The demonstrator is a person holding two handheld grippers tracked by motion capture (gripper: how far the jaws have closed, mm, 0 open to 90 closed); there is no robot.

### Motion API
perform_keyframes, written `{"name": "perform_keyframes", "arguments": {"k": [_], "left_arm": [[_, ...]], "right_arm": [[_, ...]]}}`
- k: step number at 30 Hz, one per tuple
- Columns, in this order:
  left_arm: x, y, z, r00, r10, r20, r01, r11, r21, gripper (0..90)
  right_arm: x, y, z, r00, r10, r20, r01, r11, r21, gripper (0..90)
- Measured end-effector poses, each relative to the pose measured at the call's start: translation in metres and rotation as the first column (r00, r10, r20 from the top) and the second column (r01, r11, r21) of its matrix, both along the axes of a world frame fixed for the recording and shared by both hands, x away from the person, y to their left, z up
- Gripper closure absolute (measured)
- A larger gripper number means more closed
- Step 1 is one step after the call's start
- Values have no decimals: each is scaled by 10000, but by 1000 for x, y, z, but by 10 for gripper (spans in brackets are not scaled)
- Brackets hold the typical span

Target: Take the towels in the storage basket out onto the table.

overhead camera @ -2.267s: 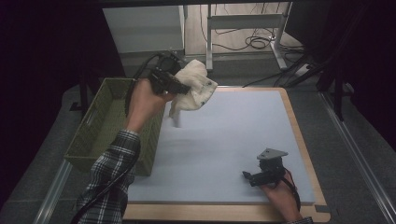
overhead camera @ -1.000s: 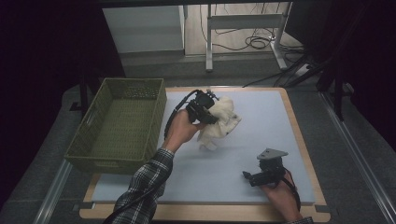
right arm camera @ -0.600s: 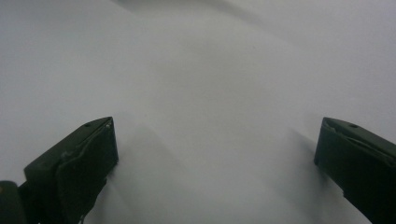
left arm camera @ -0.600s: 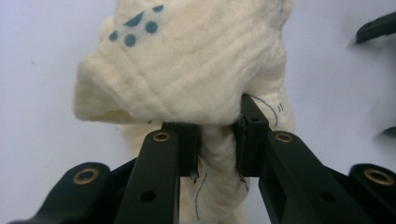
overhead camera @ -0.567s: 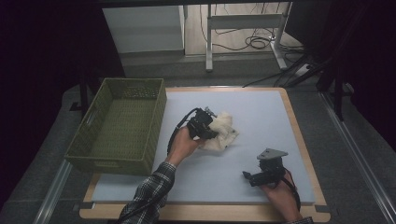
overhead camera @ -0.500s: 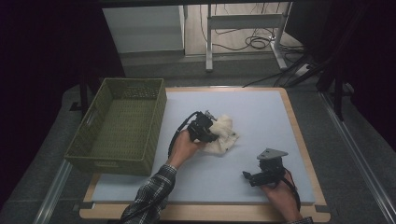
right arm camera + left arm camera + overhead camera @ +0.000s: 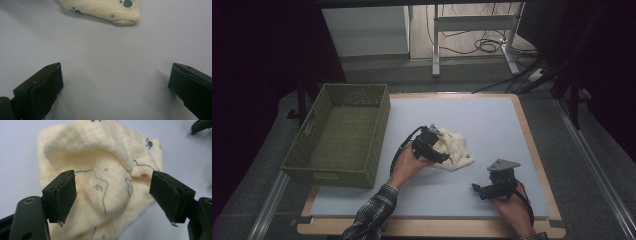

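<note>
Your left gripper (image 7: pixel 438 148) rests low over a crumpled cream cloth (image 7: pixel 455 150) that lies near the middle of the pale blue table (image 7: pixel 492 120). Its jaws have just been opening and now stand spread, one on each side of a rounded fold; in the left gripper view the cloth (image 7: pixel 105 177) sits between them, but neither pad presses on it. The cloth is loosely bunched, printed with thin blue lines, small blue paw marks and one red spot. It lies on the table, well apart from the green woven basket (image 7: pixel 343 135) that stands at the table's left edge.

Your right gripper (image 7: pixel 492 190) waits near the table's front right, close to the surface, with its jaws spread wide and nothing between them. In the right gripper view, one corner of the cloth (image 7: pixel 105 10) lies ahead of it, apart from the jaws.

The step in hand looks like letting go of the cloth on the table. To do it well, keep the left jaws wide and lift straight up, so that no pad drags a fold along with it. The fabric looks soft and limp, so it could catch on a rough pad edge. If you mean to spread it flat next, pick two separate corners, one for each gripper. The corner nearest your right gripper is the easy one to reach.
</note>
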State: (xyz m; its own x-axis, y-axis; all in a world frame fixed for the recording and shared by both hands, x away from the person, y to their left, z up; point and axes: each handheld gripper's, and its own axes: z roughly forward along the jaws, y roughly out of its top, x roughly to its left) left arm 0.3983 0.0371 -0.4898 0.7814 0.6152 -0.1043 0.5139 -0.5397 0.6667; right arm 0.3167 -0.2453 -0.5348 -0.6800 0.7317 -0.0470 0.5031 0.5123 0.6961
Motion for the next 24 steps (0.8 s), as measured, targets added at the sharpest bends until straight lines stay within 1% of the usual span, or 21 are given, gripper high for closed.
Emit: {"name": "perform_keyframes", "arguments": {"k": [3, 4, 5, 6, 7, 8, 9, 10, 11, 12, 13, 14, 15, 16, 17, 18, 19, 20, 21, 22, 24], "left_arm": [[-6, 12, 3, 9997, 197, 114, -195, 9997, -162, 226], [-8, 16, 4, 9996, 249, 119, -246, 9995, -212, 242], [-10, 19, 3, 9993, 336, 147, -332, 9992, -210, 264], [-13, 26, 2, 9988, 457, 189, -453, 9988, -178, 314], [-13, 26, 2, 9988, 457, 189, -453, 9988, -178, 354], [-15, 29, 1, 9982, 539, 250, -535, 9984, -157, 354], [-16, 32, 0, 9974, 635, 342, -630, 9979, -171, 381], [-18, 39, -3, 9972, 656, 349, -642, 9971, -400, 454], [-18, 39, -3, 9972, 656, 349, -642, 9971, -400, 484], [-19, 42, -4, 9966, 711, 409, -692, 9965, -467, 484], [-20, 45, -4, 9960, 767, 465, -744, 9960, -496, 524], [-20, 48, -5, 9955, 809, 497, -785, 9957, -487, 548], [-19, 50, -6, 9950, 894, 455, -868, 9946, -564, 548], [-18, 52, -6, 9945, 948, 445, -922, 9941, -565, 546], [-17, 54, -7, 9940, 995, 453, -970, 9938, -538, 528], [-16, 56, -8, 9934, 1066, 415, -1040, 9927, -603, 503], [-14, 57, -9, 9930, 1123, 361, -1095, 9914, -720, 495], [-13, 59, -10, 9929, 1152, 312, -1124, 9904, -810, 474], [-11, 60, -12, 9927, 1183, 221, -1156, 9885, -978, 474], [-8, 61, -14, 9919, 1264, 82, -1246, 9856, -1144, 475], [-5, 61, -19, 9917, 1284, -51, -1280, 9838, -1253, 473]], "right_arm": [[0, 0, 0, 10000, -12, -22, 12, 10000, 7, 0], [0, 0, 0, 10000, -4, -21, 4, 10000, 9, 2], [0, 0, 0, 10000, -2, -30, 2, 10000, 35, 9], [-1, -1, 1, 10000, -47, -23, 47, 10000, 83, 50], [-1, -1, 1, 10000, -47, -23, 47, 10000, 83, 50], [-2, -1, 2, 10000, -88, 28, 87, 9999, 141, 97], [-3, -2, 3, 10000, -59, 80, 58, 9998, 191, 167], [-5, -4, 6, 9998, 142, 100, -144, 9997, 214, 315], [-4, -4, 8, 9998, 185, 46, -186, 9996, 190, 342], [-4, -4, 8, 9998, 185, 46, -186, 9996, 190, 342], [-3, -4, 9, 9998, 191, 15, -191, 9997, 129, 390], [1, -4, 12, 9995, 295, -99, -294, 9995, 148, 478], [1, -4, 12, 9995, 295, -99, -294, 9995, 148, 478], [4, -3, 14, 9994, 322, -138, -319, 9991, 275, 513], [7, -3, 16, 9991, 378, -188, -370, 9984, 428, 542], [12, -2, 19, 9991, 384, -192, -372, 9977, 568, 547], [17, -1, 21, 9992, 352, -207, -336, 9969, 711, 547], [28, 3, 24, 9995, 270, -178, -251, 9950, 968, 547], [28, 3, 24, 9995, 270, -178, -251, 9950, 968, 547], [33, 5, 26, 9996, 231, -140, -215, 9940, 1074, 547], [49, 11, 25, 9996, 83, -281, -45, 9915, 1302, 539]]}}
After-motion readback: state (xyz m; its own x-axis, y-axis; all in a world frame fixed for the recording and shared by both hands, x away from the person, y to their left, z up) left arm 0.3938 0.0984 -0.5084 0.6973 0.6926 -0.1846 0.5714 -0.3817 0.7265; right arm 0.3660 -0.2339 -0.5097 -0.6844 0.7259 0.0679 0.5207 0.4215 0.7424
